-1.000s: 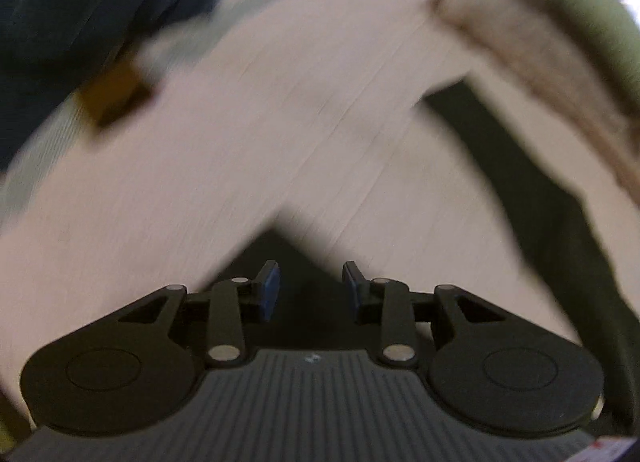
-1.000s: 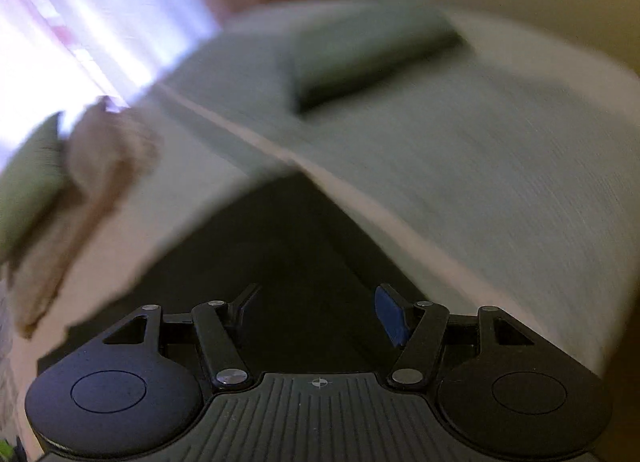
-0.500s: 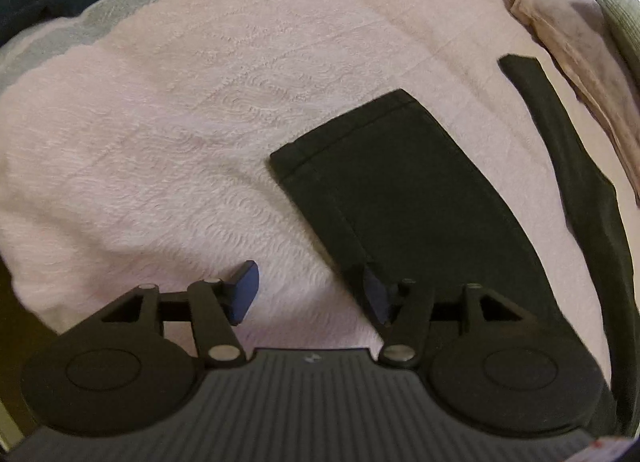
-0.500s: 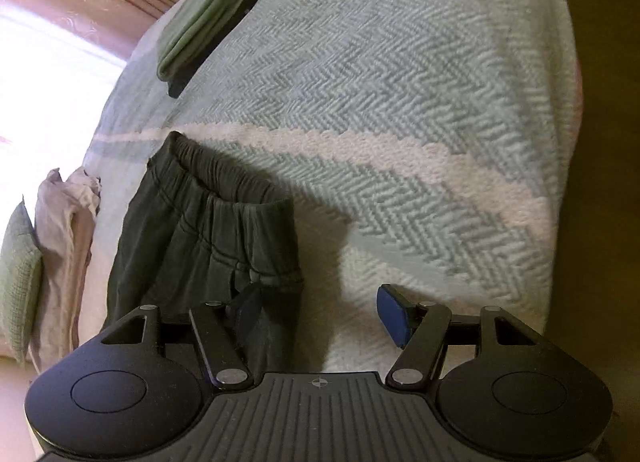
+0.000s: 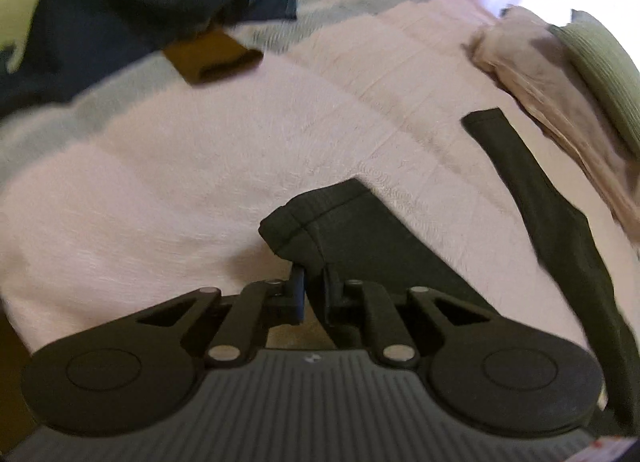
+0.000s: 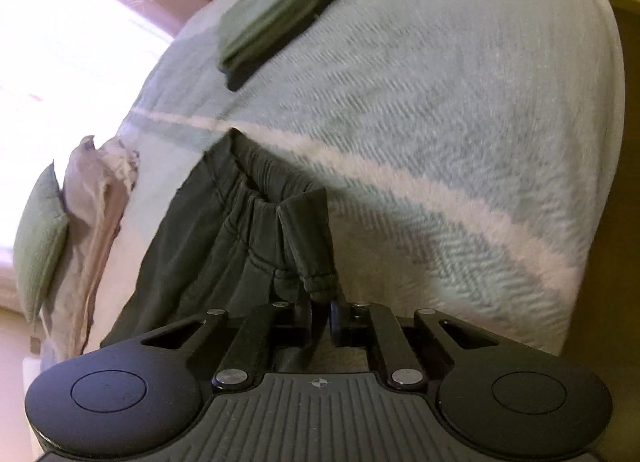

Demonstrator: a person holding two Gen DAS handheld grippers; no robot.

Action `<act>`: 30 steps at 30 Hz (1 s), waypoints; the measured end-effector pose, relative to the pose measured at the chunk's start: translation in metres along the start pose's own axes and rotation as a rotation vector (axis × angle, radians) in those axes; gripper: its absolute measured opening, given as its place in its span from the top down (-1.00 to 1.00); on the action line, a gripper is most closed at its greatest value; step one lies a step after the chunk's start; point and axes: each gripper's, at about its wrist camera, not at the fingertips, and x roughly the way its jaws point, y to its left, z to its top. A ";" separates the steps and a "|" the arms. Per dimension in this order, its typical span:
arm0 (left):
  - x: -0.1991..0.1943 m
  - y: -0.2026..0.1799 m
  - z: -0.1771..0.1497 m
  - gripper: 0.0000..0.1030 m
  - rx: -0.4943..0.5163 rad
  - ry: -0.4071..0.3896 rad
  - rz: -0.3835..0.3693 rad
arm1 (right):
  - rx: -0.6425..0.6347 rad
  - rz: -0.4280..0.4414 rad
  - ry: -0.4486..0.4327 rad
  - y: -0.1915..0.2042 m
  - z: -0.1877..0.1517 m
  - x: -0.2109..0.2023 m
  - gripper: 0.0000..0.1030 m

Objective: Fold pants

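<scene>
We see dark pants [image 5: 384, 238] spread on a bed whose cover is pink [image 5: 200, 189] at one end and a pale blue-green herringbone blanket [image 6: 460, 121] at the other. Left wrist view: the left gripper [image 5: 314, 294] is closing its jaws on the hem corner of the nearer leg, and the cloth, pinched between the pads, bunches up just above them. The second leg [image 5: 552, 213] lies apart to the right, beside a beige cloth [image 5: 532, 73] and a green pillow [image 5: 600, 61]. A brown folded garment [image 5: 212, 57] and navy clothing [image 5: 100, 13] lie farther off. Right wrist view: the right gripper [image 6: 320, 314] is clenched on the elastic waistband [image 6: 308, 238], which rises in a fold from the blanket. A folded green garment [image 6: 288, 9] rests well apart near the far edge.
</scene>
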 end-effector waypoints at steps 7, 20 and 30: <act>0.026 0.003 -0.029 0.61 0.092 0.149 0.193 | -0.086 -0.240 0.163 -0.005 -0.015 0.033 0.35; 0.060 -0.075 0.061 0.26 0.032 0.037 0.015 | -0.120 -0.145 -0.091 0.080 0.070 0.075 0.08; 0.202 -0.227 0.127 -0.28 0.034 0.029 -0.175 | -0.251 -0.084 -0.064 0.141 0.110 0.166 0.08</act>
